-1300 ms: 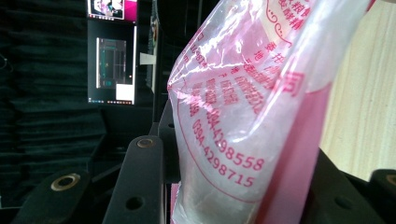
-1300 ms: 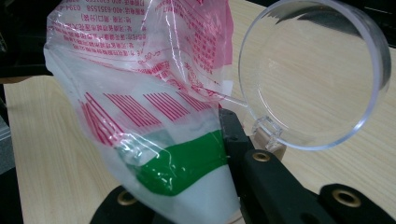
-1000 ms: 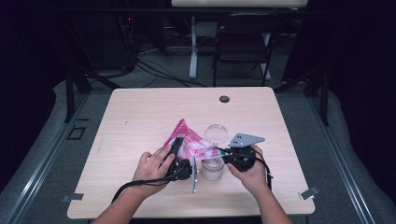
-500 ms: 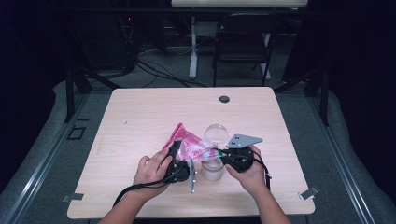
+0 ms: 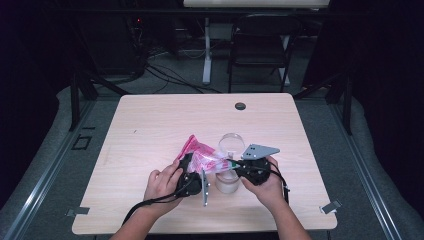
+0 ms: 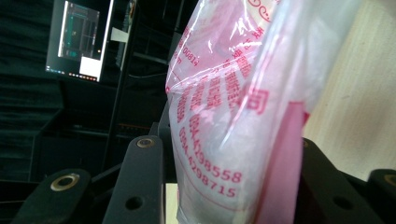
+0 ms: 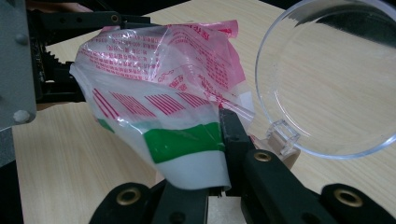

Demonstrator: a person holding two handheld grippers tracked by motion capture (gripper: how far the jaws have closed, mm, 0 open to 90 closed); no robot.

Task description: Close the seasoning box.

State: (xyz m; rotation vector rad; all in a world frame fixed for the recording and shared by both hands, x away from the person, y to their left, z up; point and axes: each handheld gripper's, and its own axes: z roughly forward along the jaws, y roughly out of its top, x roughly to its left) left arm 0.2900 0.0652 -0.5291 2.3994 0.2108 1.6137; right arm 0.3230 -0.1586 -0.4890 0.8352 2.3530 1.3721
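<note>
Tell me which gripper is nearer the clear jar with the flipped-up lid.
Right. The right gripper sits directly at the clear jar, pinching the corner of the plastic bag above it. The left gripper holds the bag's other side, farther to the jar's left.

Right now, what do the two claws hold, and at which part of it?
Both hold the pink printed plastic bag: the right claw is shut on its green-striped corner, and the left claw grips the other end between its jaws.
</note>
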